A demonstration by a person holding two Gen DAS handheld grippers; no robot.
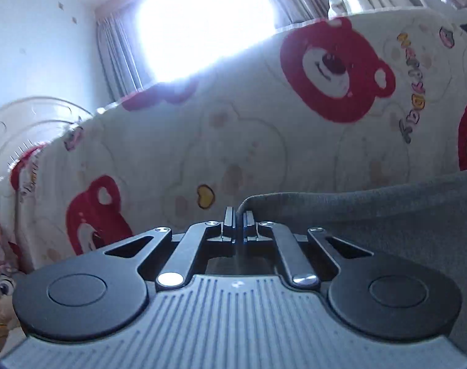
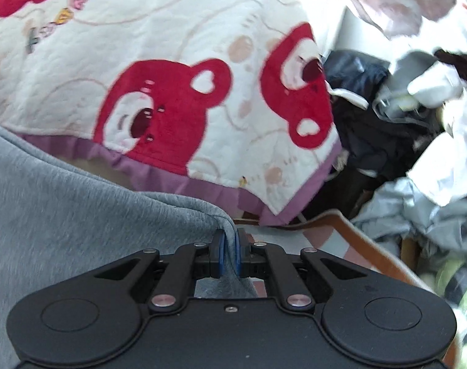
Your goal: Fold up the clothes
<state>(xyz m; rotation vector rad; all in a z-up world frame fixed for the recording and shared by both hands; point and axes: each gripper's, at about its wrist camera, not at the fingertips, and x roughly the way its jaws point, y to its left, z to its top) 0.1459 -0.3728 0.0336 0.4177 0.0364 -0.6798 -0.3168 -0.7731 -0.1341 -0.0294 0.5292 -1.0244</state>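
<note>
In the left wrist view, the left claw sits at 6 o'clock, pointing nearly level toward a cream quilt printed with red bear faces. Its jaws are clenched on a corner of the grey garment, whose edge runs off from the fingertips toward 3 o'clock and fills the lower right. At 9 o'clock a clear plastic container stands beside the quilt, and at 12 o'clock a bright window glares between grey curtains.

In the right wrist view, the right claw also sits at 6 o'clock, tilted somewhat downward. Its blue-lined pads are clamped on another corner of the same grey garment, which spreads from the fingertips toward 9 o'clock. The bear quilt, with its purple border, covers the 12 o'clock area. At 3 o'clock a jumbled pile of clothes, dark, white and pale grey, lies beyond a brown wooden edge.
</note>
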